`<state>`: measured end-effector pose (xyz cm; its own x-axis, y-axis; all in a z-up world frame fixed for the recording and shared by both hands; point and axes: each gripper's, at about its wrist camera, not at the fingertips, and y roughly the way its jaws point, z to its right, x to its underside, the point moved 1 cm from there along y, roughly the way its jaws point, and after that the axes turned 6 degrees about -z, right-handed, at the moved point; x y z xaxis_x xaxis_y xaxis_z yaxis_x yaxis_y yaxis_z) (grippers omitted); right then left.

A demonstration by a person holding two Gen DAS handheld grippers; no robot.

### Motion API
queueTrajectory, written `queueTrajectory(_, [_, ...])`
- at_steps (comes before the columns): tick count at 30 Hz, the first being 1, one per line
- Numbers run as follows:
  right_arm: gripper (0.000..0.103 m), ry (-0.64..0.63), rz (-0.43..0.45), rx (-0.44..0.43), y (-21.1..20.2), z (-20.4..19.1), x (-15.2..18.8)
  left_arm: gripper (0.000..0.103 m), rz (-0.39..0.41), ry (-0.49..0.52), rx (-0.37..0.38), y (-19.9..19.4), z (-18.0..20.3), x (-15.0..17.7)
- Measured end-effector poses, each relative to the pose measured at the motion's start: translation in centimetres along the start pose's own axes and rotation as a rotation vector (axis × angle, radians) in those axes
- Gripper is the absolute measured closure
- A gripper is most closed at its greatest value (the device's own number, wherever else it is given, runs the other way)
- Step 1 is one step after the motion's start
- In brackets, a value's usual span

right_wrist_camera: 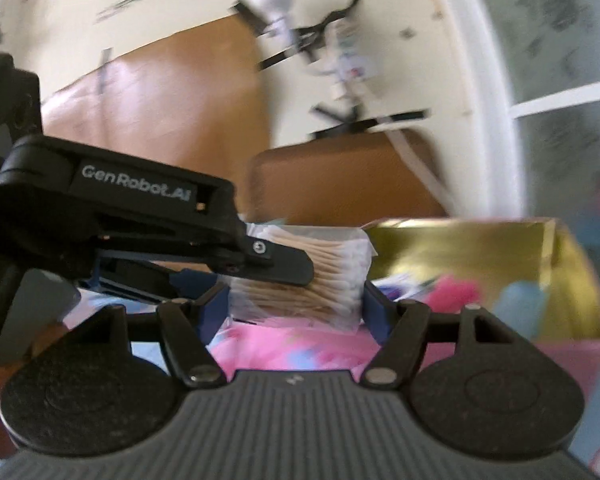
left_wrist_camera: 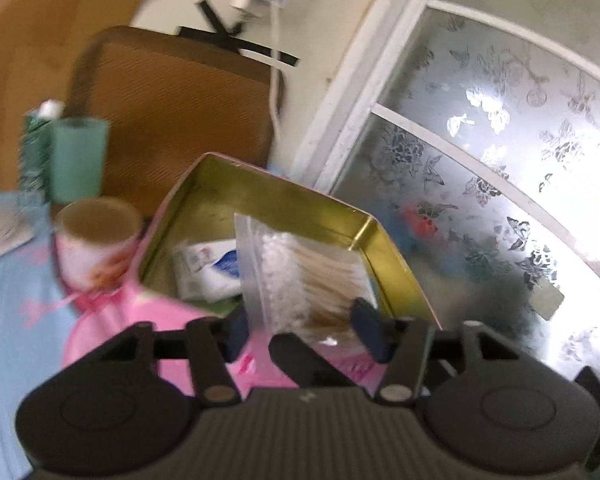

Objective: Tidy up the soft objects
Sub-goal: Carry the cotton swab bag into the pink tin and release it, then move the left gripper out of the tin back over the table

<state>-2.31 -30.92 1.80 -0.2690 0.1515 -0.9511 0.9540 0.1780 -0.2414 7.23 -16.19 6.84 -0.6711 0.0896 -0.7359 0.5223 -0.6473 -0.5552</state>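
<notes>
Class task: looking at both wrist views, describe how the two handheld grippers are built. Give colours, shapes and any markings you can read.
Both are matt black. The left gripper and right gripper each have a ribbed grey body, two round black housings, black link bars with silver rivets, and dark blue finger pads. In the right wrist view, the left gripper's side carries white lettering, "GenRobot.AI". No cables or sleeves show.

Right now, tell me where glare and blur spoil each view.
Left wrist view: the patterned window blows out white at right; the cup and green tube are smeared, while the cotton swab bag stays readable. Right wrist view: motion blur over the wall and gold tin; the swabs stay fairly sharp.
</notes>
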Motion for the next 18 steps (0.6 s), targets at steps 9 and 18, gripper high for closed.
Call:
queueTrajectory(9, [0.024,0.124,0.040,0.274,1.8,5.8,1.5,0.030,0.071,0.055,-0.163,1.0,0.4,0.9])
queueTrajectory(18, [0.025,0.057,0.111,0.246,0.4,3.7,2.4,0.025,0.141,0.022,-0.375,-4.2,-4.6,3.7])
